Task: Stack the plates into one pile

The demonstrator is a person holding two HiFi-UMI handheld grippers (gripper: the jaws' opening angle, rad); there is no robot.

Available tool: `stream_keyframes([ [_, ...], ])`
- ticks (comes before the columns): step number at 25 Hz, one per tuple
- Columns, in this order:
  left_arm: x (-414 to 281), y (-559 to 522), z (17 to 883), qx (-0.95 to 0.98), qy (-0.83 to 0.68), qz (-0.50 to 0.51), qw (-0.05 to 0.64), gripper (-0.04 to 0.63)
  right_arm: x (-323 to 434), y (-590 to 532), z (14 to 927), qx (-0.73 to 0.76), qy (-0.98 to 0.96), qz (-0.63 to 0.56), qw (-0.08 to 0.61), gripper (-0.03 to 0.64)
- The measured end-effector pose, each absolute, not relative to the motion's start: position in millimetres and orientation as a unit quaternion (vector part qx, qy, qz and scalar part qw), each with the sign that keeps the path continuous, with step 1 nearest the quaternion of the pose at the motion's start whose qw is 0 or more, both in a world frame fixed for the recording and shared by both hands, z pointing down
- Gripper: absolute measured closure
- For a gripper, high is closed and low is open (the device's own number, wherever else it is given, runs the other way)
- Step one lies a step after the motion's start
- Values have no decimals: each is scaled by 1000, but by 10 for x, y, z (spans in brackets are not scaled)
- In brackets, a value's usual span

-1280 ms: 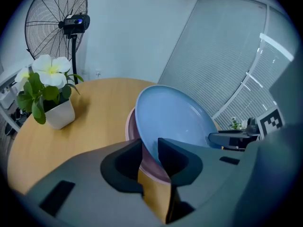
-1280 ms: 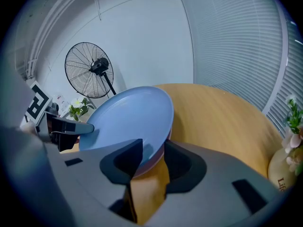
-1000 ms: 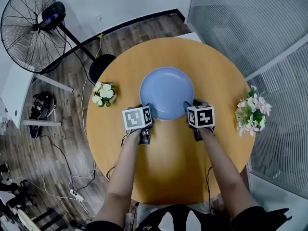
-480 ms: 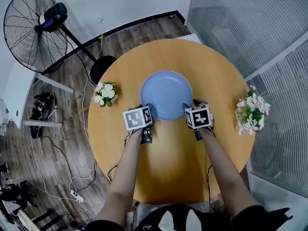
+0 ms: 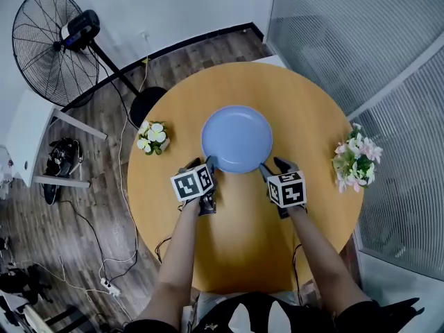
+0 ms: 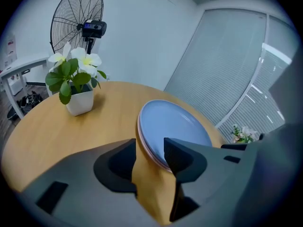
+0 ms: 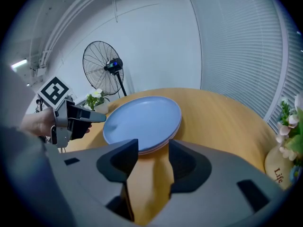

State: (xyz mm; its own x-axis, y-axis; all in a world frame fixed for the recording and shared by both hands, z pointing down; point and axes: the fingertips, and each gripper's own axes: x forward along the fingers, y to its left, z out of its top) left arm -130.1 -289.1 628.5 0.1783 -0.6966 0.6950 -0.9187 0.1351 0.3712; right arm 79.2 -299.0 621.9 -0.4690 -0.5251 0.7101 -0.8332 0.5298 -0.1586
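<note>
The pile of plates [image 5: 237, 139] sits at the middle of the round wooden tabletop [image 5: 243, 238]. A blue plate [image 6: 177, 122] lies on top, with a pink rim [image 6: 142, 138] showing beneath it. The left tool [image 5: 201, 164] is at the pile's near-left edge. Its jaws have just been opening and stand apart; the pile's rim shows in the gap, with neither pad pressing on it. The right tool [image 5: 275, 168] is just off the near-right edge. Its jaws have just eased inward a little yet stand apart, with bare tabletop between them. A pot of white flowers [image 5: 150, 136] stands left of the pile and pink-and-white flowers [image 5: 354, 164] well to its right.
</note>
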Motion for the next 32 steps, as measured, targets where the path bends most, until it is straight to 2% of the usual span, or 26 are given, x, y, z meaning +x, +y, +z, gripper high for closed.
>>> stream_keyframes([
  [8, -1060, -2581, 5836, 679, -620, 134, 370, 422, 738, -2690, 5806, 408, -839, 233, 275, 418],
  [15, -916, -2227, 5412, 711, -623, 146, 293, 517, 624, -2318, 5379, 394, -861, 231, 223, 533],
  [22, -684, -1842, 5188, 731, -612, 136, 269, 545, 586, -1953, 5168, 397, -869, 210, 209, 605],
  [32, -398, -1306, 5001, 767, -581, 121, 244, 561, 534, -1340, 5013, 363, -890, 211, 180, 611],
])
